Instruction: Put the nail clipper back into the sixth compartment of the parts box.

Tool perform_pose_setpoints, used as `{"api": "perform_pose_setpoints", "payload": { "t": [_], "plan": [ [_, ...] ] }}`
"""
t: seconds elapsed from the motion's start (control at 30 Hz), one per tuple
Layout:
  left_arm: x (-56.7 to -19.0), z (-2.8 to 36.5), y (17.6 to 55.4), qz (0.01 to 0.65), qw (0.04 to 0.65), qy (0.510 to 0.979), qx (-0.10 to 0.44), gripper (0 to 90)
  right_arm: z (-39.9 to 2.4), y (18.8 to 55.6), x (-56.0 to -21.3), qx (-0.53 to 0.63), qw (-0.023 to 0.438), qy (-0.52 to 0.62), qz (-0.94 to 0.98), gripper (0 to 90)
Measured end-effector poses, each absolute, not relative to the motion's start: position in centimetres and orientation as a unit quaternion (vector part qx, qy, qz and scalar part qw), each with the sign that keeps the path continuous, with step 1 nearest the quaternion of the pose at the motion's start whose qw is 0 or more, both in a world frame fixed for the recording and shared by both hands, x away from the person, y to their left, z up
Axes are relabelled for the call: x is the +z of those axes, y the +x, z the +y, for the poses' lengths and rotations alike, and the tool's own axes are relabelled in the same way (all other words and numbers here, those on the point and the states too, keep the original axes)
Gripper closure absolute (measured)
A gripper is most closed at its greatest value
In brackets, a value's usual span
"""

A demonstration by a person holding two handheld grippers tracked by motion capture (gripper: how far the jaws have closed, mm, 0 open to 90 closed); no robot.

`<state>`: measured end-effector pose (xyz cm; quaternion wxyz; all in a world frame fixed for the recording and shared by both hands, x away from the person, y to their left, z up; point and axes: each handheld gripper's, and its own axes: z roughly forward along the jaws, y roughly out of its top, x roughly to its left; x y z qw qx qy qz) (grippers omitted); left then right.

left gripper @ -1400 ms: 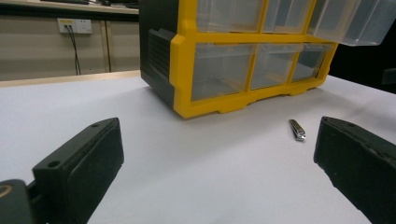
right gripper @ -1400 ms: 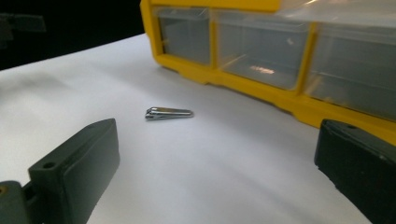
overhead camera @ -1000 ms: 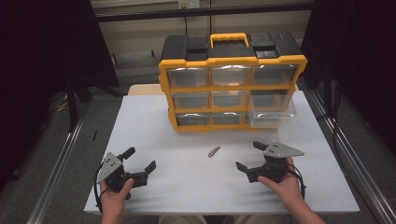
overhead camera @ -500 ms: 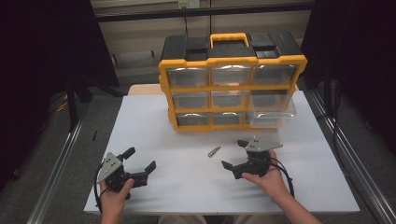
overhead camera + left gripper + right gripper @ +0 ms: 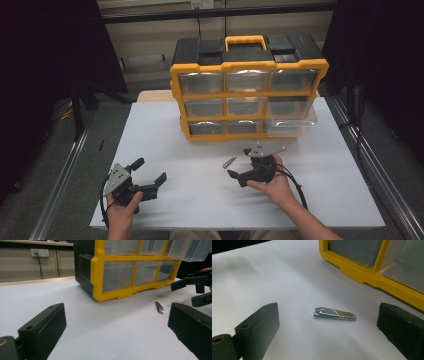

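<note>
Steel nail clipper [image 5: 334, 314] lies flat on the worktop [image 5: 200, 200] between your right hand-held gripper's [image 5: 239, 162] wide-open jaws, seemingly untouched; your left hand-held gripper [image 5: 149, 170] gapes too.

Bare table [image 5: 200, 200] ahead; organizer [image 5: 248, 95] blocks behind nail clipper [image 5: 229, 161].

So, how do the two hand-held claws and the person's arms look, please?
Both the left claw and the right claw are black, each with two thick, blocky jaws. The fingers have flat rectangular pads and a small round hole. Each claw carries a grey three-cornered plate on top and trails a black cable. The forearms are bare; no sleeve is visible.
</note>
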<state>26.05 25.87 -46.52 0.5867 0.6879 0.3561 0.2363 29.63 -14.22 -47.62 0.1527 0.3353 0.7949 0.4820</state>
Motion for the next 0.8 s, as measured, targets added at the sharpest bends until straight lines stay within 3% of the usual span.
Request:
{"api": "perform_pose_setpoints", "payload": {
  "t": [0.8],
  "plan": [
    [-46.7,25.9,26.1,0.35,0.583,0.696,0.231,1.9,-12.7,32.9,-48.3,0.437,0.12,0.333,0.827,22.4]
  ]
}}
